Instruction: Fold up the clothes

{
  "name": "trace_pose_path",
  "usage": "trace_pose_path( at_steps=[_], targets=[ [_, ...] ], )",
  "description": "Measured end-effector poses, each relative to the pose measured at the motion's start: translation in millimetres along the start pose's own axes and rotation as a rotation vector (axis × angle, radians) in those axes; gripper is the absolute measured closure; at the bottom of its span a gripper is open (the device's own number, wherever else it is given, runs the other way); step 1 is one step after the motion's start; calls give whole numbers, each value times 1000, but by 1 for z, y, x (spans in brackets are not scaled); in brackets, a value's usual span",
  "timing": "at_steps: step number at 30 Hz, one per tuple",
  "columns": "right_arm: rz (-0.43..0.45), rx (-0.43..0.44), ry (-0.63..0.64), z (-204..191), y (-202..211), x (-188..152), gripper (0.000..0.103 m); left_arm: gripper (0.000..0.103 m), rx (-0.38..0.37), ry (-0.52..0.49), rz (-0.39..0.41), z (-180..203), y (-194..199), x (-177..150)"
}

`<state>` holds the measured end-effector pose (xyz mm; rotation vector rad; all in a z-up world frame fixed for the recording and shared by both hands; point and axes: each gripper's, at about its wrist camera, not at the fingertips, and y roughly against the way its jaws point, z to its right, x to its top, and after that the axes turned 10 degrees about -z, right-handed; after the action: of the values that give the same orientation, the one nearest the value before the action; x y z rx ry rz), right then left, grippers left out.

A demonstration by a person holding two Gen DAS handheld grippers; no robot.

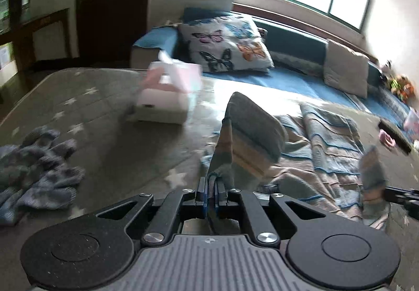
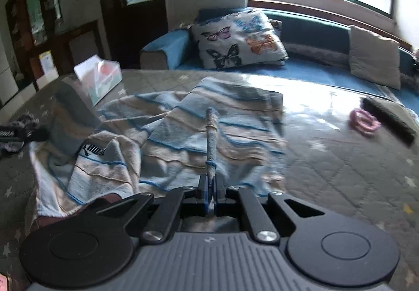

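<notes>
A striped blue, beige and grey garment point(image 1: 324, 144) lies spread and rumpled on the grey star-patterned quilted surface point(image 1: 104, 118). My left gripper point(image 1: 212, 181) is shut on a corner of it, and the pinched flap point(image 1: 248, 131) stands up in front of the camera. My right gripper point(image 2: 210, 181) is shut on another edge of the same garment point(image 2: 188, 128), with a thin pinched fold point(image 2: 211, 134) rising ahead. Each gripper shows at the edge of the other's view, the right one point(image 1: 400, 198) and the left one point(image 2: 15, 134).
A pink and white tissue box point(image 1: 169, 92) stands on the surface to the left. A blue-grey knitted item point(image 1: 36, 165) lies at far left. A pink ring point(image 2: 364, 119) and a dark bar point(image 2: 390, 121) lie to the right. Behind is a blue sofa with a butterfly cushion point(image 1: 227, 45).
</notes>
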<state>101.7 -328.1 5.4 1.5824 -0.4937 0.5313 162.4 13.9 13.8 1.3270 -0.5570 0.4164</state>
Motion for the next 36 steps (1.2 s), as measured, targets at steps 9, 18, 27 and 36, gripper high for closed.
trace_pose_path(
  at_steps=[9, 18, 27, 36],
  targets=[
    [67, -35, -148, 58, 61, -43, 101, 98, -4, 119, -25, -43, 34, -33],
    [10, -66, -230, 93, 96, -97, 101, 98, -60, 128, -140, -52, 62, -80],
    [-73, -105, -172, 97, 114, -115, 92, 93, 27, 78, -162, -62, 83, -92],
    [-29, -87, -19, 78, 105, -51, 79, 85, 42, 11, -80, -45, 84, -46]
  ],
)
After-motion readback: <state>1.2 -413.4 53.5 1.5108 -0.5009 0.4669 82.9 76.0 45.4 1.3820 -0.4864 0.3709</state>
